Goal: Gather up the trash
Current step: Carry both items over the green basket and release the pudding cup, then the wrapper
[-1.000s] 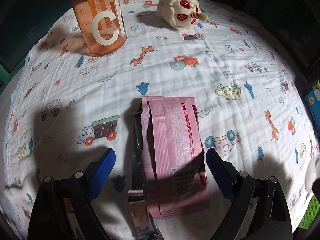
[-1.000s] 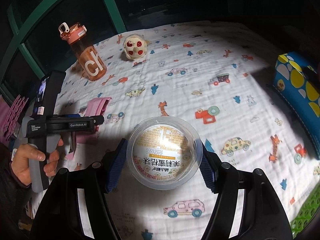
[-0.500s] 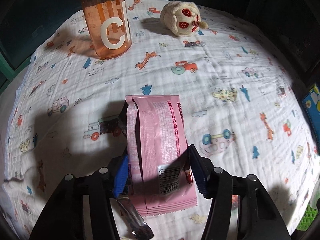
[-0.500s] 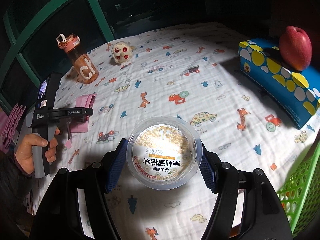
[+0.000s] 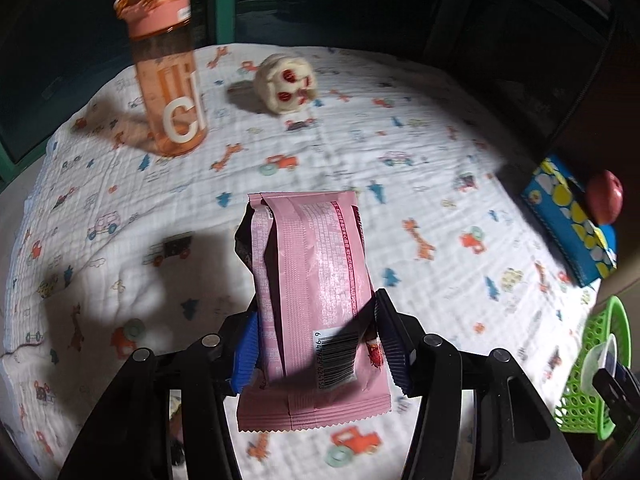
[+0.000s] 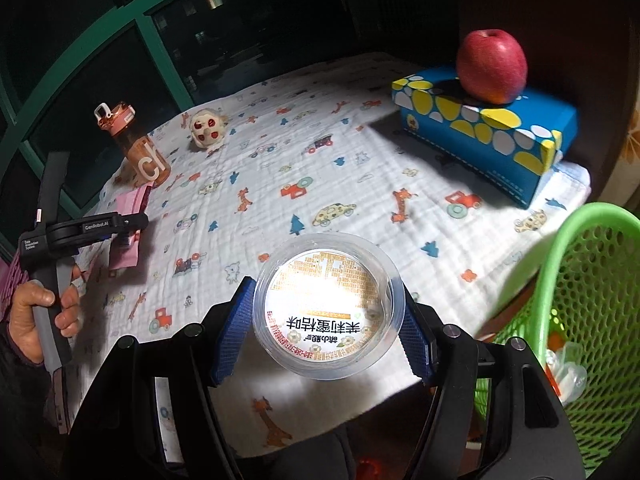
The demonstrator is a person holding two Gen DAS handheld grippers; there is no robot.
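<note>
While wrapper (image 5: 316, 276) clamped, cup (image 6: 328, 304) gripped

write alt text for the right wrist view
The right claw grips a round clear plastic cup with a printed foil lid above a white cartoon-print cloth, beside a green mesh basket. Farther back, a red apple sits on a blue spotted box.

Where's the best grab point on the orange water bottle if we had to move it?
Judgement: take the orange water bottle across its straight cylindrical body, around mid-height, coming in level from the side facing the left wrist camera. It stands upright on the tablecloth, so its sides are open. The lid's loop handle looks thin for wide pads.
</note>
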